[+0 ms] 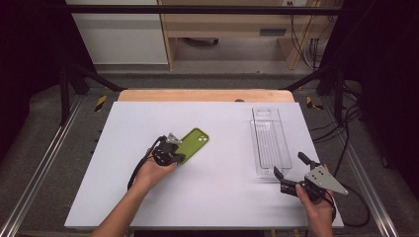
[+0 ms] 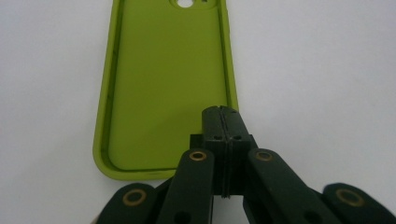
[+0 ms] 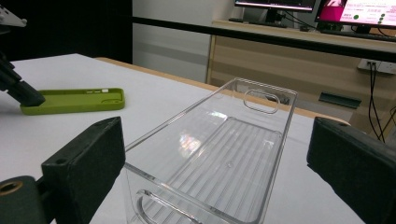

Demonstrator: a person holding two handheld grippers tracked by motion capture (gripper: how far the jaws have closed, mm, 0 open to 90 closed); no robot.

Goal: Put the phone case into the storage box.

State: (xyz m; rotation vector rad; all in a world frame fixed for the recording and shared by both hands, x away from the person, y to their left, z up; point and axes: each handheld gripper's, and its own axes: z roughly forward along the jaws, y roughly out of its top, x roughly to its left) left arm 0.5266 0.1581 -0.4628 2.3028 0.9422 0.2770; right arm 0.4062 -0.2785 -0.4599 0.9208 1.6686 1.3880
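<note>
Green phone case (image 1: 194,143) pinched at its near rim, clear bin (image 1: 269,141) waiting to its right.

Left gripper (image 2: 223,122) has its jaws clenched together on the case's lower side wall, near the bottom corner; the case lies flat on the white table (image 1: 207,197), open side up, well left of the bin. Such a thin hold on soft rubber could, I judge, slip or let the case swing and droop if lifted. Right gripper (image 3: 215,172) stands released, jaws spread either side of the bin's near end, not touching; a careless nudge could slide the bin. Count: one case, one bin, two grippers.
</note>
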